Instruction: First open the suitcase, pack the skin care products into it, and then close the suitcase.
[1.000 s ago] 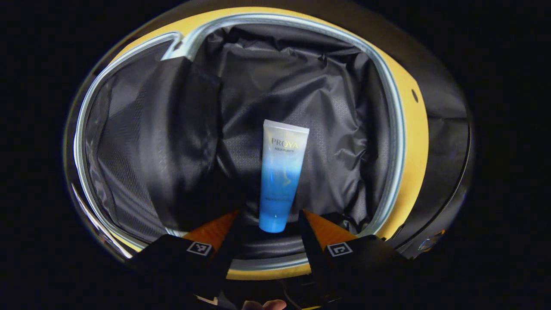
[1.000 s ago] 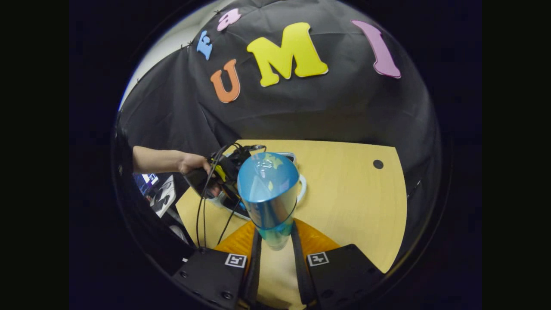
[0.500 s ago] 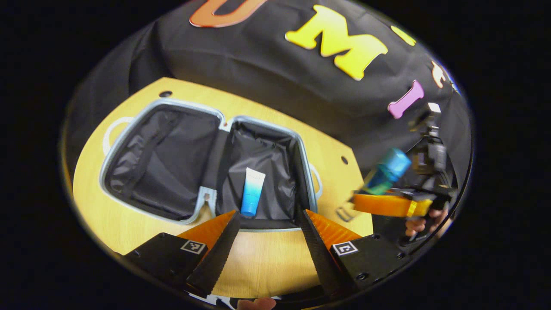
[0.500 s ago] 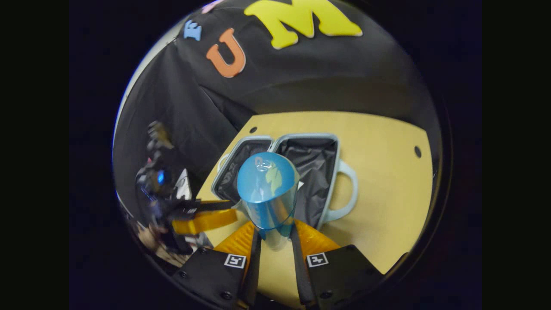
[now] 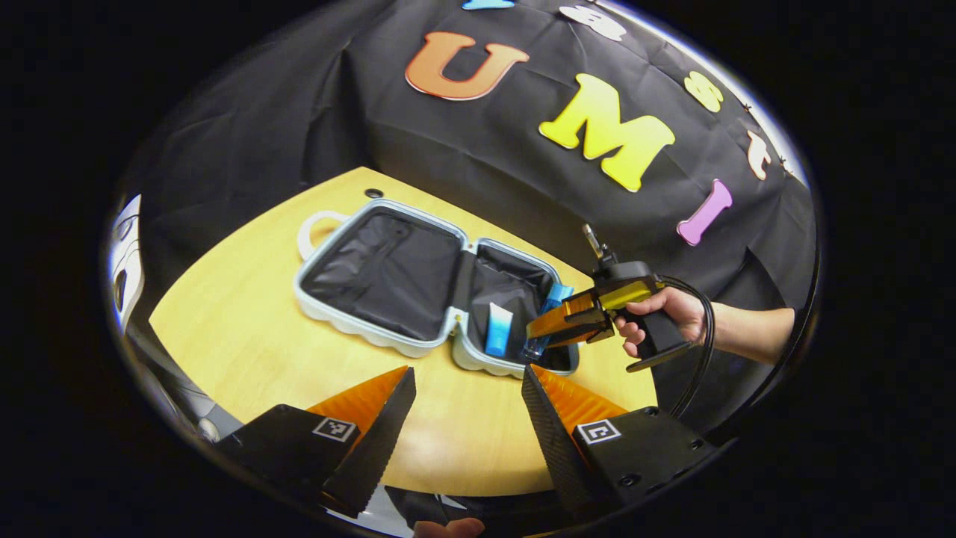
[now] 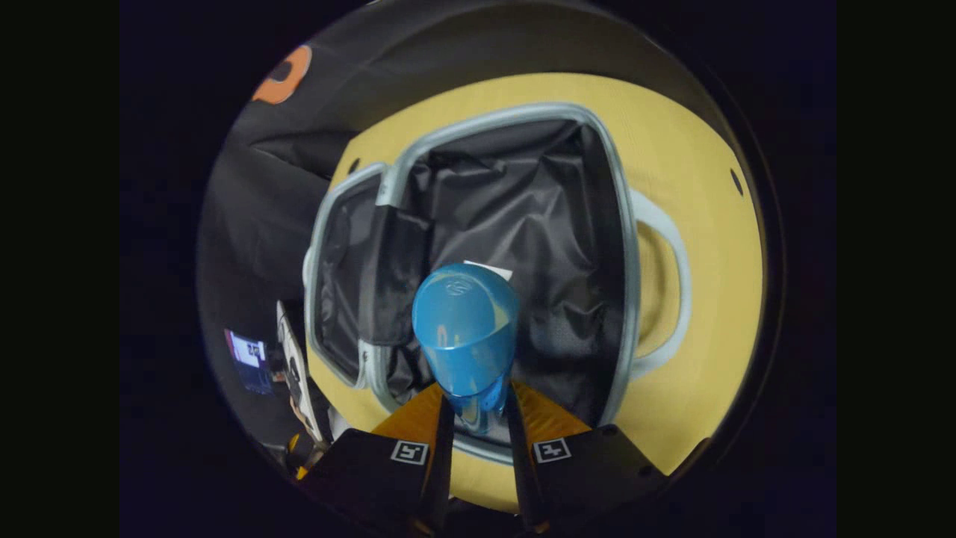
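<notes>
Blue bottle [image 6: 464,329] held over the open suitcase [image 5: 426,288], right half.

Right gripper [image 6: 478,407] is closed on the bottle's lower end, both fingers pressing its sides, cap end pointing into the dark fabric lining. A tube [image 5: 498,329] already lies flat in that same half; the other half holds nothing visible. Left gripper [image 5: 467,396] hangs spread wide with nothing between its fingers, over the wooden table [image 5: 246,329], near the case. Judged step: placing the bottle. Lower it beside the tube, not onto it, lay it flat clear of the rim, then release, so the lid can later close without fouling.
</notes>
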